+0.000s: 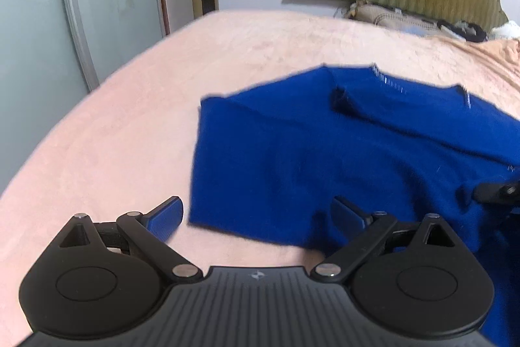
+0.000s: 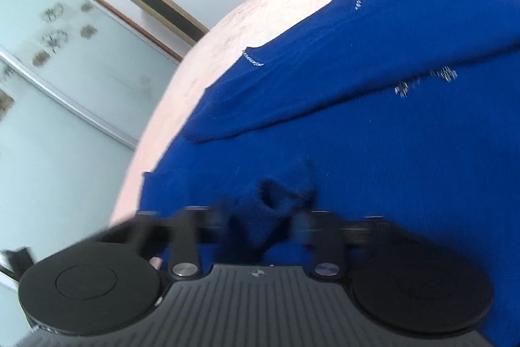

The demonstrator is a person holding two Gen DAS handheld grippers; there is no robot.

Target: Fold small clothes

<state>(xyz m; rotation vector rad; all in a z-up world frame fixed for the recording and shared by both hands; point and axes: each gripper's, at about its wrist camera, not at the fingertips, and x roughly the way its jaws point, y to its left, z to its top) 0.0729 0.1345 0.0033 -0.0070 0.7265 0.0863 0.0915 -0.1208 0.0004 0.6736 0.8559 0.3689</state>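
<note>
Right gripper [image 2: 263,217] pinching a bunch of the blue sweater [image 2: 373,152] at 6 o'clock, left gripper [image 1: 256,217] spread over its hem on the bed [image 1: 130,119]; next, left likely clamps, then both lift and fold.

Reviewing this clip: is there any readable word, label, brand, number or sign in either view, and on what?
No readable text in either view.
Small pale emblem on the left tongs body: a mark, no letters.
Same emblem on the right tongs body: blurred, no letters.
Silver marks on the blue sweater: trim, not writing.
Motifs on the glass door: blurred decoration, not text.
</note>
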